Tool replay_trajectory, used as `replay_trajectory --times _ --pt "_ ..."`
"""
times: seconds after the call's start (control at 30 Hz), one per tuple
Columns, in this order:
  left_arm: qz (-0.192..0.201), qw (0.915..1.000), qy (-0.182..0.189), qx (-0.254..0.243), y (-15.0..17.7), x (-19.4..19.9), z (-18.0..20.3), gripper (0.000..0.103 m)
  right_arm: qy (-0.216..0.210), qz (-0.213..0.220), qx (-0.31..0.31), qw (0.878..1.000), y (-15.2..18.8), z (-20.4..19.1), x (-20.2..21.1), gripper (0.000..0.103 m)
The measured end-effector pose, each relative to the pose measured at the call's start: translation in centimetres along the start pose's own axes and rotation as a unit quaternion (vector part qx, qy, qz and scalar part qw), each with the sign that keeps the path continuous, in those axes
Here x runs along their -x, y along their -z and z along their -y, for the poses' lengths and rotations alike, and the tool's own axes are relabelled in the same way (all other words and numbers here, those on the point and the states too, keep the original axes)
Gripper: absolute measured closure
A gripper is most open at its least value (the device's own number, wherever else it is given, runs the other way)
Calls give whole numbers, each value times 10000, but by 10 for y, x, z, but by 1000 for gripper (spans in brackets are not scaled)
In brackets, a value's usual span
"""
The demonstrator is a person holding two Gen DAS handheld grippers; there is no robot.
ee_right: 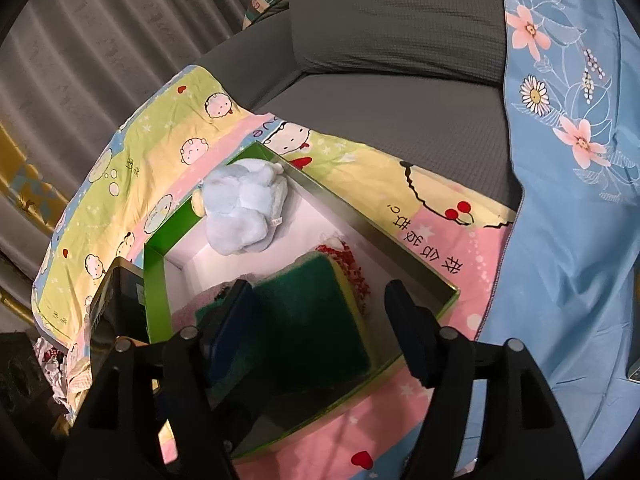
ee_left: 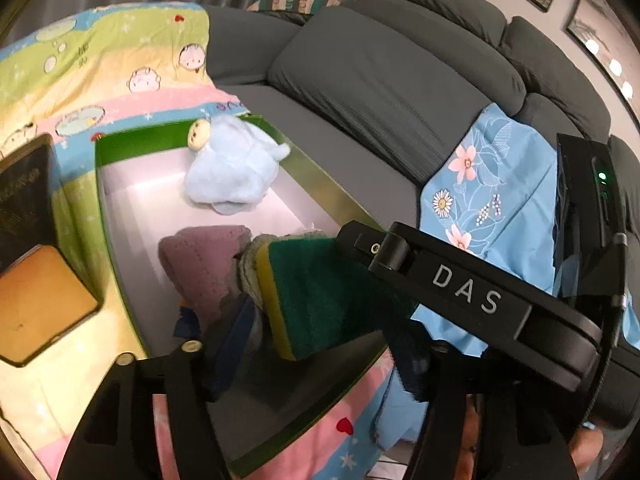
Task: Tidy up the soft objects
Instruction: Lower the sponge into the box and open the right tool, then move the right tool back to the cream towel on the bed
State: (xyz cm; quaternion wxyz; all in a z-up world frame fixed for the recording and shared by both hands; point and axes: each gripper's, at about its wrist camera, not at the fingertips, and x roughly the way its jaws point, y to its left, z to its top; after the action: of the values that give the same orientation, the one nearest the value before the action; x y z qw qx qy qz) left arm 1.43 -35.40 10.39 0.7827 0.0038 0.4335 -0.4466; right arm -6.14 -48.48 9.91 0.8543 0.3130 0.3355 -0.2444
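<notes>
A green box (ee_left: 308, 168) with a white inside lies on a cartoon-print blanket; it also shows in the right wrist view (ee_right: 154, 264). In it are a pale blue plush toy (ee_left: 228, 168) (ee_right: 244, 208), a pink knitted cloth (ee_left: 204, 264) and a green and yellow sponge (ee_left: 320, 292) (ee_right: 316, 312). My left gripper (ee_left: 316, 344) has the sponge lying between its wide-spread fingers. My right gripper (ee_right: 320, 320) is open over the sponge; its body (ee_left: 460, 280) crosses the left wrist view. A red and white cloth (ee_right: 352, 264) lies under the sponge.
The cartoon blanket (ee_right: 168, 128) covers a grey sofa (ee_left: 380, 80). A blue floral cloth (ee_left: 492, 200) (ee_right: 568, 200) drapes to the right. A dark box with a tan pad (ee_left: 36, 248) stands left of the green box. Grey curtains (ee_right: 100, 40) hang behind.
</notes>
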Motion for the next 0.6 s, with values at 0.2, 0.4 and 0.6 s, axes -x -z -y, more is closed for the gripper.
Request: replay_trajectory --times 0.2,0.4,0.6 --pt "298 9995 -77 -118 2 25 2 25 -99 203 -10 9997 2 -3 15 17" --pt "577 9982 -157 -12 6 59 -7 21 -294 566 -17 9980 3 -7 39 9" --pt "1026 9938 -400 143 16 107 -29 20 -775 1077 -53 9911 6 -11 74 1"
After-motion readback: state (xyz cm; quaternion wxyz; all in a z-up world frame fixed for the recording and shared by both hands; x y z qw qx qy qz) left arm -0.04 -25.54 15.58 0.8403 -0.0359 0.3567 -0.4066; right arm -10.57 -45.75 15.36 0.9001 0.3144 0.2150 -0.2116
